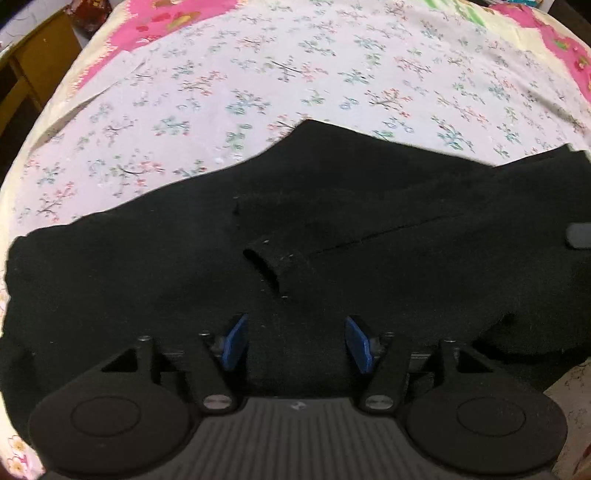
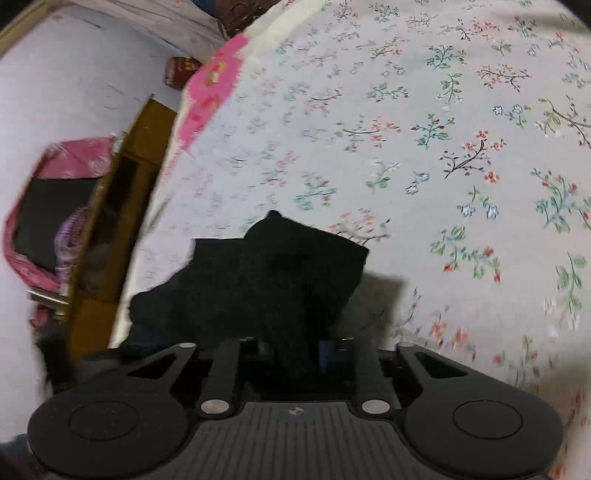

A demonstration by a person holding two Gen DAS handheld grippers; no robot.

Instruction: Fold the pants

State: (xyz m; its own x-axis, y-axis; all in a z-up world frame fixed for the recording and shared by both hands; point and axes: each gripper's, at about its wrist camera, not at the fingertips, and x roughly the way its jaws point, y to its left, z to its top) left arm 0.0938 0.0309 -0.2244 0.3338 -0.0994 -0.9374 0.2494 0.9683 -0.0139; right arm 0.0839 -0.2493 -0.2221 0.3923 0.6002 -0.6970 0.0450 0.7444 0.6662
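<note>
Black pants (image 1: 155,273) lie spread across the floral bed sheet (image 1: 258,74) in the left wrist view, with a folded leg and its cuff (image 1: 269,266) on top near the middle. My left gripper (image 1: 297,341) hovers right over the near part of the pants, and its blue pads (image 1: 236,343) stand apart with nothing pinched between them. In the right wrist view my right gripper (image 2: 295,354) is shut on a bunched end of the black pants (image 2: 273,273). That end is lifted and casts a shadow on the sheet.
The sheet (image 2: 443,147) reaches far beyond the pants, with pink patches (image 1: 177,18) at its edges. A wooden cabinet (image 2: 122,206), a pink bag (image 2: 55,206) and a red box (image 2: 179,72) stand past the bed's left edge. A dark grey part (image 1: 580,236) shows at the right border.
</note>
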